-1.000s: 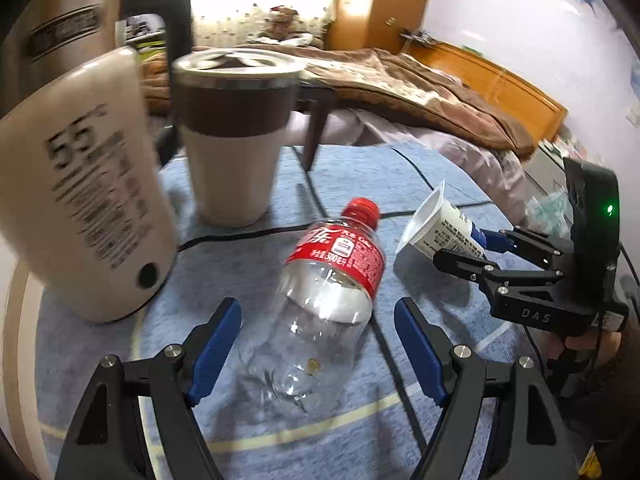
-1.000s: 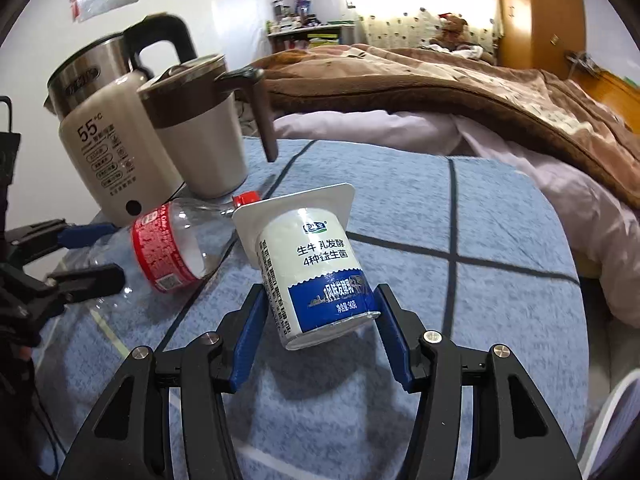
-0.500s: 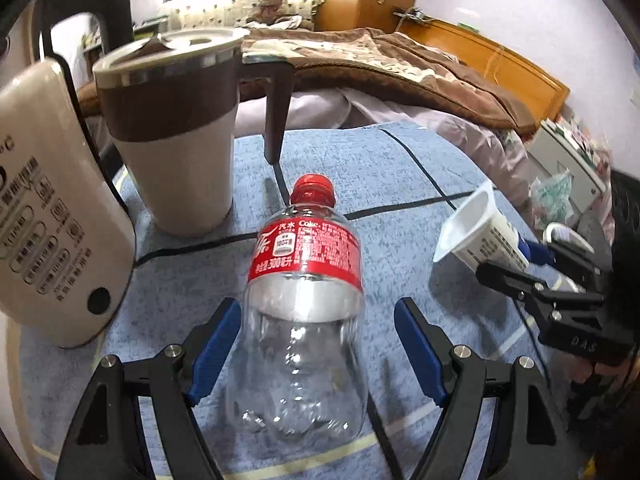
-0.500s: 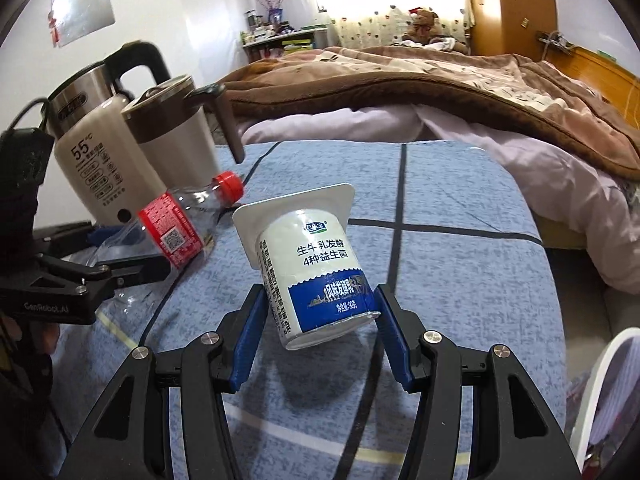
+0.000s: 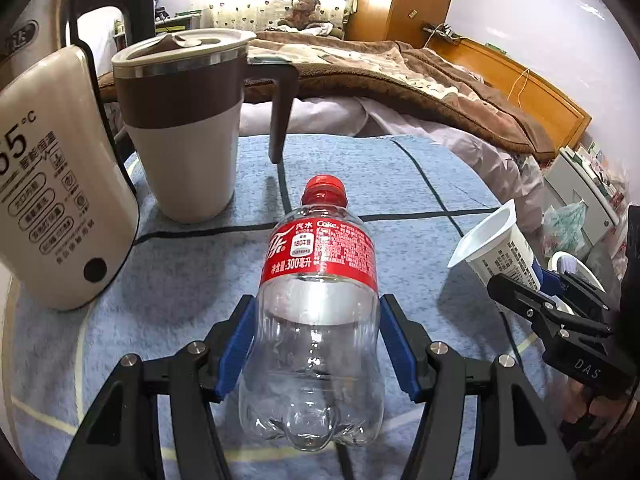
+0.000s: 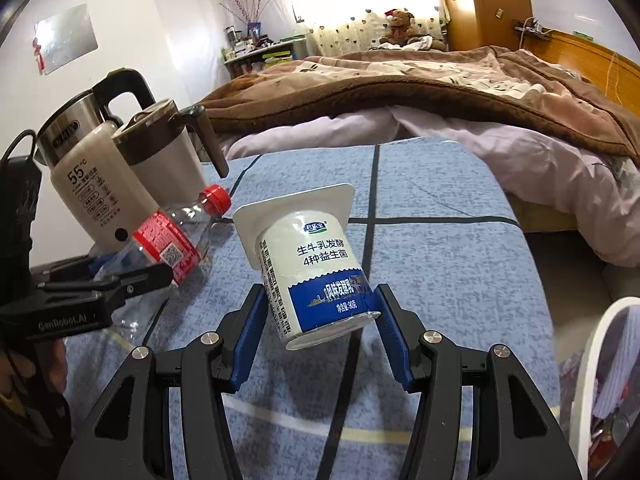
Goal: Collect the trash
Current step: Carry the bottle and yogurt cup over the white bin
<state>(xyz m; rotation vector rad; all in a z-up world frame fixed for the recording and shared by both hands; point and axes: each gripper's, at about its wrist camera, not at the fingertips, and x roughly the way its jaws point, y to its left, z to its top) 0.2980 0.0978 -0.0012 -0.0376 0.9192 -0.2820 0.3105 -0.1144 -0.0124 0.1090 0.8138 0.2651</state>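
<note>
While a blue-clothed table [image 5: 400, 168] fills both views, a cream kettle [image 5: 56, 200] stands at its left edge, with a lidded brown-and-cream mug [image 5: 184, 128] just beside the kettle. Right of the kettle, the left gripper [image 5: 316, 340] is closing, its blue pads touching an empty plastic bottle [image 5: 316, 320]. Farther right, the right gripper [image 6: 320, 320] pinches a yogurt cup [image 6: 312, 268] above the cloth.

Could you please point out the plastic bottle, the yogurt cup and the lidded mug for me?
plastic bottle [image 5: 318, 256]: left wrist view, on its red label.
yogurt cup [image 6: 320, 258]: right wrist view, on its printed white side.
lidded mug [image 5: 186, 168]: left wrist view, on its cream lower body.
</note>
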